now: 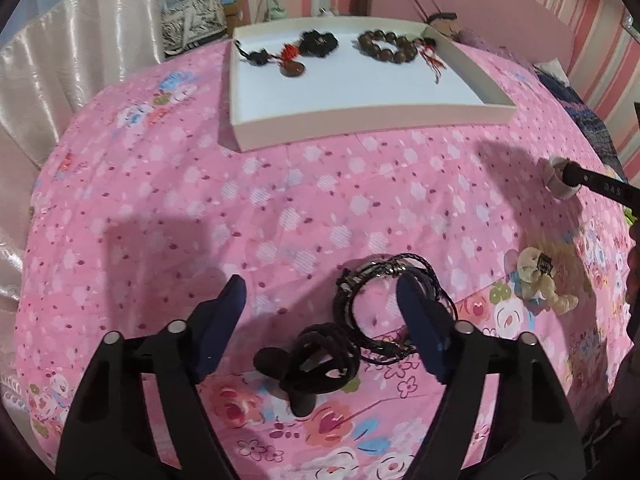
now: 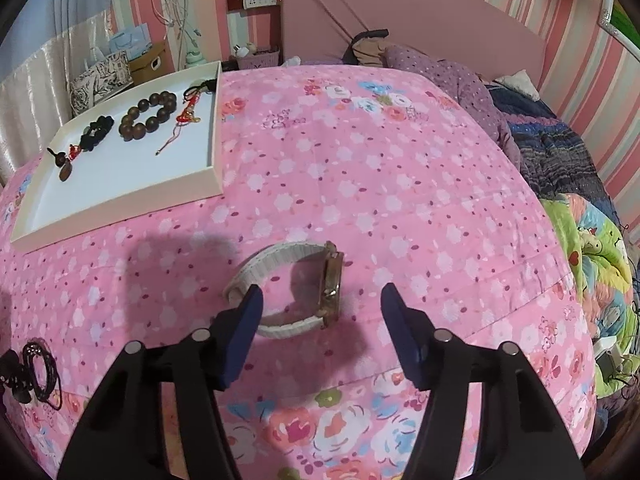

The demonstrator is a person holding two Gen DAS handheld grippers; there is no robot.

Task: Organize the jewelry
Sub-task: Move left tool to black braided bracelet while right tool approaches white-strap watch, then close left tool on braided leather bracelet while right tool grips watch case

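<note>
Cream hair bow [image 1: 540, 284] lies right of black cord bracelets [image 1: 384, 304].

The left gripper [image 1: 320, 292], jaws spread, hovers over black braided cord bracelets [image 1: 384, 300] on the pink floral bedspread [image 1: 280, 200]; a shallow white cardboard tray [image 1: 360, 120] sits near its far edge.

The left wrist view looks forward and down along the wide-apart jaws of the left gripper [image 1: 320, 284], close above the pink bedspread [image 1: 168, 208], with the white tray [image 1: 372, 122] far ahead of the jaws. The right wrist view looks the same way along the parted jaws of the right gripper [image 2: 322, 294], also close to the bedspread [image 2: 420, 184]. Both views share the tray [image 2: 120, 200], which here lies ahead and to the left of the jaws.
</note>
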